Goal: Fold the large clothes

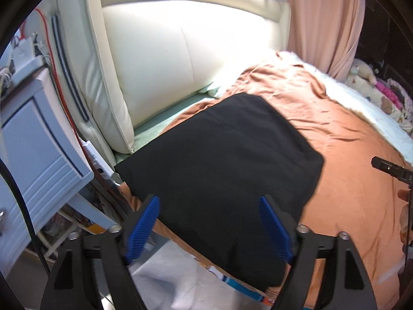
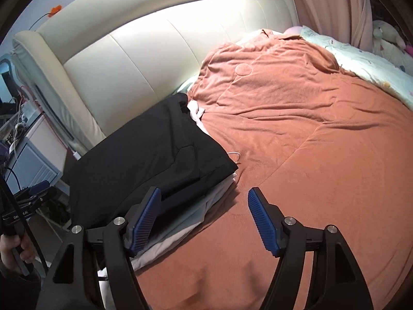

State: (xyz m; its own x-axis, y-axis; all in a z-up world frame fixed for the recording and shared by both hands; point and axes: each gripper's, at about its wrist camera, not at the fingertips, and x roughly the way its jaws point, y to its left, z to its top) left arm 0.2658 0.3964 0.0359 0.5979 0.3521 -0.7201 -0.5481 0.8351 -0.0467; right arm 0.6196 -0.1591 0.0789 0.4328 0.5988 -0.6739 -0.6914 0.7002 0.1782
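Black clothing (image 1: pixel 222 149) is lying folded into a flat, roughly square packet on the orange bedspread (image 1: pixel 348 180), and it is sitting just ahead of the left gripper (image 1: pixel 209 228), whose blue pads (image 1: pixel 144 228) are standing wide apart with nothing pinched between them; the near edge of the packet is showing in the gap, below the fingers and not touched by them. Seen from the right gripper (image 2: pixel 204 219), the same packet (image 2: pixel 144 152) is lying ahead and to the left of the jaws, resting on top of a stack of pale folded items (image 2: pixel 185 217) whose layers are showing beneath its edge. Those jaws are also standing spread and empty, with bare bedspread (image 2: pixel 309 155) ahead and to the right of them. Judging by how things are lying, the fold on this garment is looking finished: the edges are lining up, no sleeve or leg is trailing out, and it is already stacked. What is left is hard to judge, since no unfolded garment is showing in either view; a patterned quilt (image 2: pixel 374 62) and soft toys (image 2: pixel 387 36) are lying far ahead, to the right of the jaws, beside the cream headboard (image 2: pixel 155 51), but those are not looking like laundry. A last tidy of the pile may be all that is remaining.
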